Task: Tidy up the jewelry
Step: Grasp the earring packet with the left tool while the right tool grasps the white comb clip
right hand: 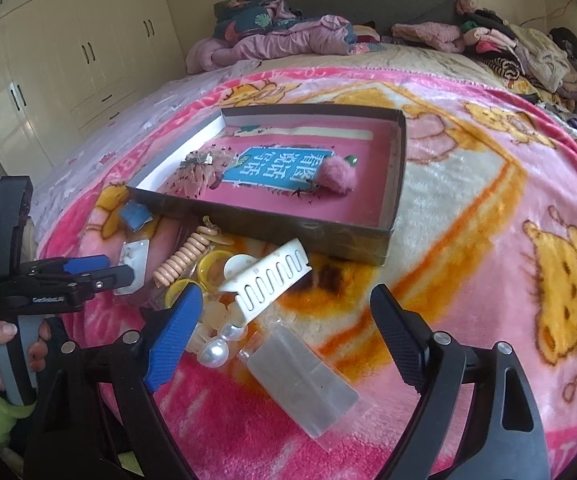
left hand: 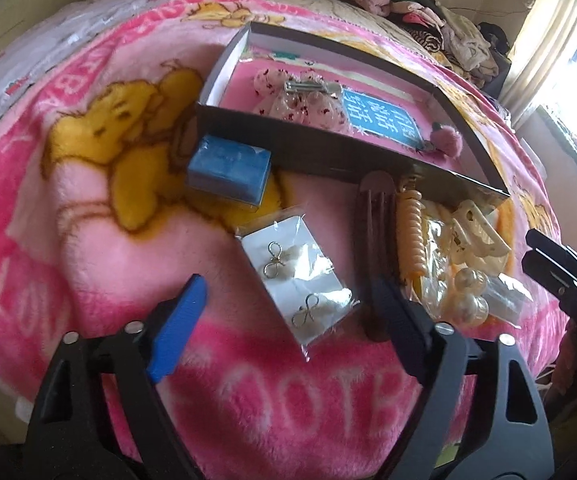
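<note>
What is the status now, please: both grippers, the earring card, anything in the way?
Left gripper open, fingers astride the earring card, no grip. Right gripper open over the white hair clip. Brown hair clip beside the card.

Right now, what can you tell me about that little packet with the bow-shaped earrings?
The earring packet is a clear plastic sleeve around a white card carrying two small gold-coloured bow-shaped earrings. It lies flat and slanted on the pink blanket, outside the box, between the open fingers of the left gripper, which do not touch it.
</note>
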A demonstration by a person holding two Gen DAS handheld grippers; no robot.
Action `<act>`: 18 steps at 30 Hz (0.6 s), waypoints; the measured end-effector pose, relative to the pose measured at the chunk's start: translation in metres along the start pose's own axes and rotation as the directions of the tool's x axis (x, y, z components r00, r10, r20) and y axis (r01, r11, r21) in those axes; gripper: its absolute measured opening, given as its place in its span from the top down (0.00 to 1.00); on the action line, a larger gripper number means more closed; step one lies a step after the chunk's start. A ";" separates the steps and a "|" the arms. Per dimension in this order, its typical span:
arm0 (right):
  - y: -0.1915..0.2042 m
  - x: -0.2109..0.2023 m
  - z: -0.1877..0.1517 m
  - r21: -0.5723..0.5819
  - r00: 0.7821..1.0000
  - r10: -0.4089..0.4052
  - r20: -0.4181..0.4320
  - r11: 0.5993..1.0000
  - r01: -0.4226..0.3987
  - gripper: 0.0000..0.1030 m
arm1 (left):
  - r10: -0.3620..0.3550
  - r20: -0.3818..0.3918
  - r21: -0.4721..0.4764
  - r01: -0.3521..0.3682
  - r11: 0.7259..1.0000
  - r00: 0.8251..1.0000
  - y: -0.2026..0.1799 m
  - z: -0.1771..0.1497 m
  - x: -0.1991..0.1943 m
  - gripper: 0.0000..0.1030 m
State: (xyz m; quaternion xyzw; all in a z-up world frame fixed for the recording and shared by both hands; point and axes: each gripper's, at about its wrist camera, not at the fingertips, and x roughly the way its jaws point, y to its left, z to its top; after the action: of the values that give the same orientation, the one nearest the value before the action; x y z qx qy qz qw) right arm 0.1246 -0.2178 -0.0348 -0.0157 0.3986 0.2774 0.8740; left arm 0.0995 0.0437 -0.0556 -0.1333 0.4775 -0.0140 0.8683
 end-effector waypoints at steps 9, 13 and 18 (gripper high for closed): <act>0.004 0.031 0.004 0.051 0.996 0.067 -0.064 0.997 -0.064 0.22 | -0.017 0.015 -0.006 0.017 1.000 1.000 -0.006 0.001 0.009 0.65; 0.008 0.046 0.008 0.088 0.991 0.089 -0.099 0.993 -0.080 0.31 | -0.022 0.029 0.008 0.021 1.000 0.999 -0.006 0.000 0.006 0.67; 0.008 0.059 0.009 0.129 0.988 0.095 -0.122 0.988 -0.079 0.52 | -0.030 0.052 0.018 0.029 0.999 0.998 -0.006 -0.002 -0.003 0.67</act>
State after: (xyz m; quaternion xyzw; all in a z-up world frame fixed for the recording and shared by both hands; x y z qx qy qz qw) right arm 0.1576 -0.1810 -0.0685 0.0383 0.4705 0.2882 0.8331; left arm 0.0970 0.0382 -0.0530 -0.1331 0.4526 -0.0276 0.8813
